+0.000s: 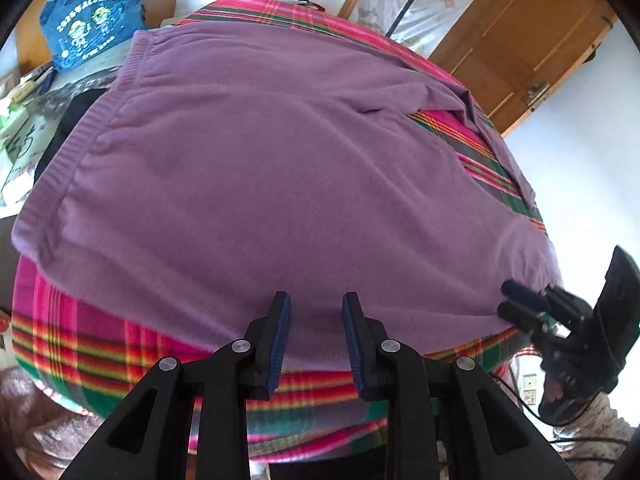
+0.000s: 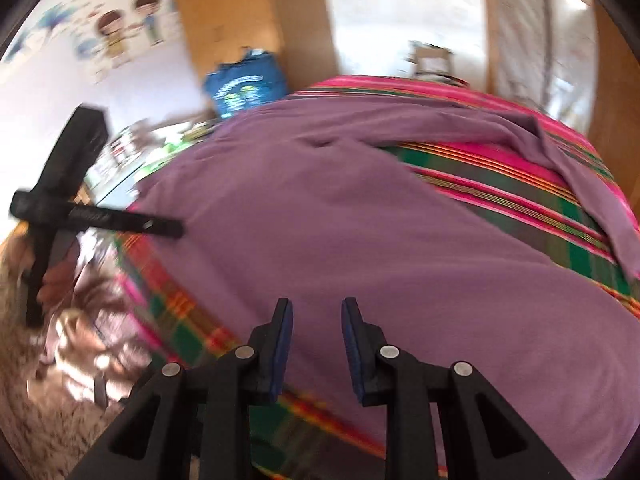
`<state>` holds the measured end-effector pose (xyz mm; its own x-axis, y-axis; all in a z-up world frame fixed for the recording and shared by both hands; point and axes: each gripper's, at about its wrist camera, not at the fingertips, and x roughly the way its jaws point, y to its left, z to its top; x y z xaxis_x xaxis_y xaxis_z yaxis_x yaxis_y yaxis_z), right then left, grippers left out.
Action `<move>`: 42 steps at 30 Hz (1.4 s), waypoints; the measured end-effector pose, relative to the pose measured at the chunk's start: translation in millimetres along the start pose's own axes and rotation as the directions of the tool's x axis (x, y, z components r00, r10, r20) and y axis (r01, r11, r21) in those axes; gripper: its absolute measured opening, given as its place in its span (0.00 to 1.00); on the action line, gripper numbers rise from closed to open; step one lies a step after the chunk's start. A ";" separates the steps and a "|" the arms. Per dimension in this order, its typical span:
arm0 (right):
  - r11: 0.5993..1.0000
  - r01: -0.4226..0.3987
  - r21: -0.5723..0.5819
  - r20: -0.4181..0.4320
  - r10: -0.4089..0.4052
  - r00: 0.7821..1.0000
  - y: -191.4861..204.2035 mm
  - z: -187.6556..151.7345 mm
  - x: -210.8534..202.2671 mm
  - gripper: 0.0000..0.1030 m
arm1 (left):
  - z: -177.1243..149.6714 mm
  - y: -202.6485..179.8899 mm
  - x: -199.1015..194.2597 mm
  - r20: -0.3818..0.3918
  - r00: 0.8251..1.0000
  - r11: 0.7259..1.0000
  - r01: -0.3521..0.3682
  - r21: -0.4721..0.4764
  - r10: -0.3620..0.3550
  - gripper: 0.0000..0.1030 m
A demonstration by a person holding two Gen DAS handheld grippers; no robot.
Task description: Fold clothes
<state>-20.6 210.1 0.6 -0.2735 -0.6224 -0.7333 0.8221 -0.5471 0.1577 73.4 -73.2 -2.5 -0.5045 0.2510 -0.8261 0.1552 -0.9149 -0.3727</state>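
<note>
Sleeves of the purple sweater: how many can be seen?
1. One long sleeve lies along the plaid blanket's far right edge. A second may be hidden.

Left gripper (image 1: 316,320) was held low with its fingers (image 1: 280,336) parted, nothing between the pads. Right gripper (image 2: 316,324) was likewise spread, pads bare. In the left wrist view the right gripper sat far to the right, tips close together there; a hand (image 1: 558,390) showed beneath its body. Right wrist view was motion-blurred.
</note>
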 end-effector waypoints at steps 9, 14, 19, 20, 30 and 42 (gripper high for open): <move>0.990 -0.086 -0.108 -0.085 0.078 0.993 37.9 -19.0 9.3 0.27 | -16.3 18.2 -11.3 0.016 0.998 0.996 0.055 -0.071 -0.054 0.27; 0.981 -0.124 -0.148 -0.093 0.111 0.989 44.2 -6.8 5.3 0.27 | -21.4 28.7 -18.3 0.023 0.999 0.993 0.047 -0.110 -0.045 0.26; 0.975 -0.155 -0.161 -0.038 0.151 0.988 49.8 18.9 13.6 0.27 | -22.7 45.0 -25.6 0.039 0.999 0.984 0.027 -0.175 -0.020 0.27; 0.976 -0.145 -0.161 -0.044 0.140 0.989 52.2 22.1 21.3 0.27 | -22.3 50.8 -28.1 0.048 0.999 0.980 0.024 -0.199 -0.015 0.27; 0.952 -0.230 -0.203 -0.103 0.212 0.972 82.7 30.6 53.2 0.27 | -5.7 118.4 -59.9 0.172 0.982 0.892 0.004 -0.452 0.083 0.27; 0.930 -0.229 -0.286 -0.122 0.202 0.972 118.7 43.8 84.1 0.05 | 2.4 145.0 -51.4 0.164 0.984 0.825 0.032 -0.565 0.075 0.26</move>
<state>32.1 68.3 -13.4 -0.0392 -0.6470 -0.7615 0.9705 -0.2062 0.1252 119.8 -219.5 -13.1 -0.6242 0.1263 -0.7710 0.5917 -0.5680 -0.5721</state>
